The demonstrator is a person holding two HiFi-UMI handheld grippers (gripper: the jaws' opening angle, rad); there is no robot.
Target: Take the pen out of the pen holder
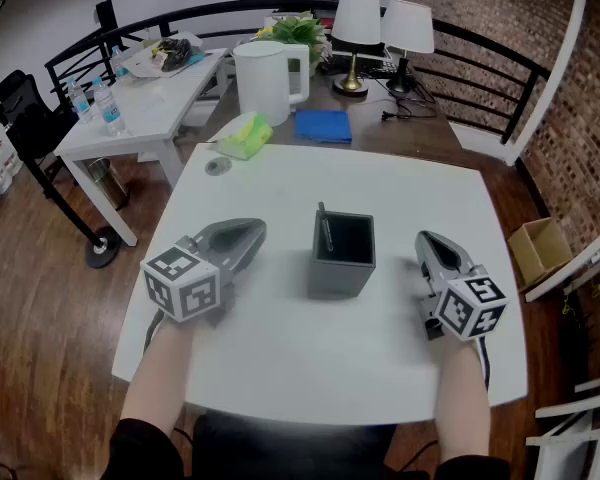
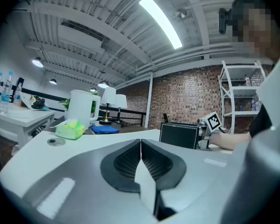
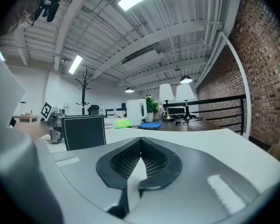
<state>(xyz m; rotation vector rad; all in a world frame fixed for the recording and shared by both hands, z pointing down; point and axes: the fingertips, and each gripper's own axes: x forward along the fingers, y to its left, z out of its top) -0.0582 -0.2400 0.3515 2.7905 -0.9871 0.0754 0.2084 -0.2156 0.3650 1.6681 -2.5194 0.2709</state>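
A square dark grey pen holder (image 1: pixel 342 255) stands in the middle of the white table (image 1: pixel 310 363). A dark pen (image 1: pixel 326 232) leans in its back left corner. My left gripper (image 1: pixel 255 231) lies on the table to the holder's left, jaws shut with nothing between them. My right gripper (image 1: pixel 426 241) rests to the holder's right, also shut and empty. In the left gripper view the holder (image 2: pixel 178 135) shows ahead right; in the right gripper view the holder (image 3: pixel 84 131) stands ahead left. The pen is hidden in both gripper views.
A small round disc (image 1: pixel 217 167) lies at the table's far left. Behind on a brown desk are a yellow-green pack (image 1: pixel 245 135), a white jug (image 1: pixel 268 81), a blue cloth (image 1: pixel 323 126) and two lamps (image 1: pixel 380 30). A black railing (image 1: pixel 500 63) runs behind.
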